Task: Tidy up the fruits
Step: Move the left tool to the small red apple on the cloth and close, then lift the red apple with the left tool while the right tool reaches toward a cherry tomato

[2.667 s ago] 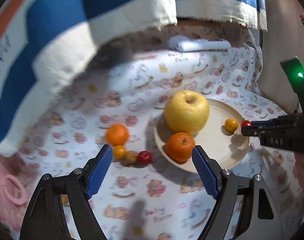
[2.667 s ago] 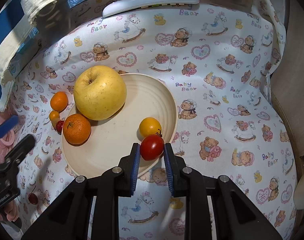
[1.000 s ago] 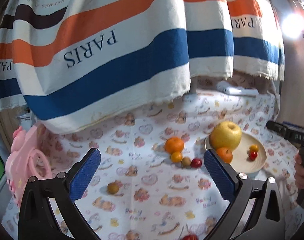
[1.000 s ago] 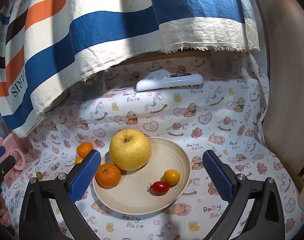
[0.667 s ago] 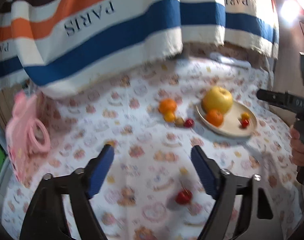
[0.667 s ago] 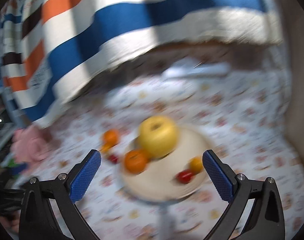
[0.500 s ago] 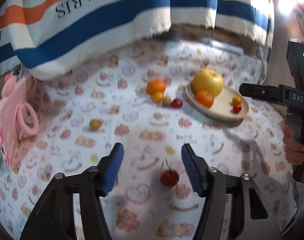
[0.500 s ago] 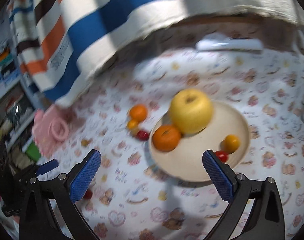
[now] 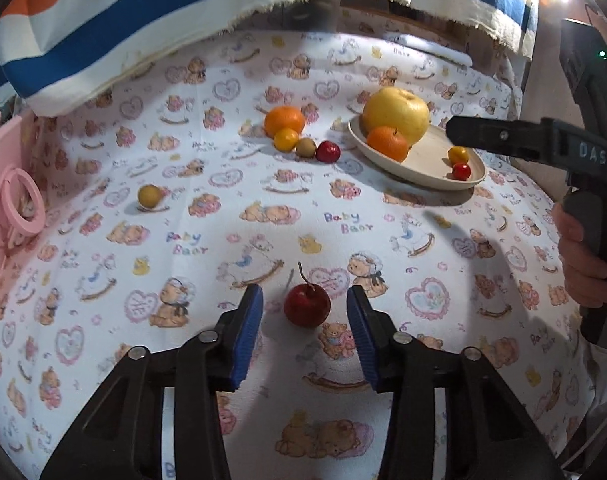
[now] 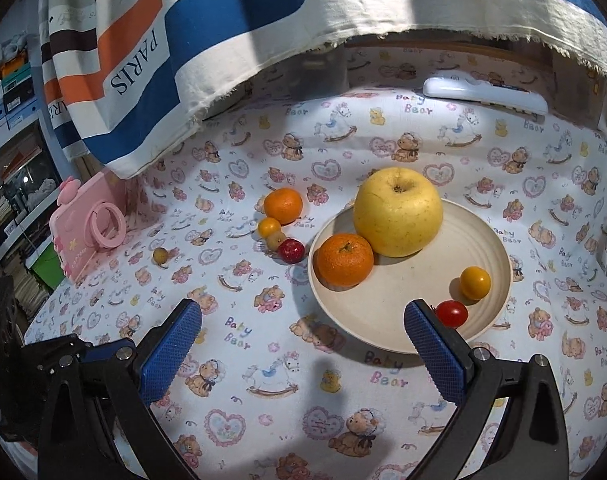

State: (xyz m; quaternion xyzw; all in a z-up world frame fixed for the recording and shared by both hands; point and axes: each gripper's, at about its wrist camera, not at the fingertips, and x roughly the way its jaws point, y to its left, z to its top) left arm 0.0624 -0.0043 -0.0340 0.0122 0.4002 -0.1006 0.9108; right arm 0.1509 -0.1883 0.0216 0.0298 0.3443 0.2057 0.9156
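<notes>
A small red fruit with a stem lies on the bear-print cloth between the open fingers of my left gripper, untouched. A cream plate holds a big yellow apple, an orange, a yellow tomato and a red tomato. Left of the plate lie an orange, a small yellow fruit, a tan fruit and a red fruit. A lone brownish fruit lies further left. My right gripper is open and empty, in front of the plate.
A striped PARIS towel hangs over the back. A pink toy camera stands at the left edge. A white remote lies at the back right. The right gripper's body and the hand holding it show at the right in the left wrist view.
My left gripper has dropped low and forward so that the stemmed red fruit now lies between its fingers, which have narrowed. My right gripper has pulled back from the plate, open and empty.
</notes>
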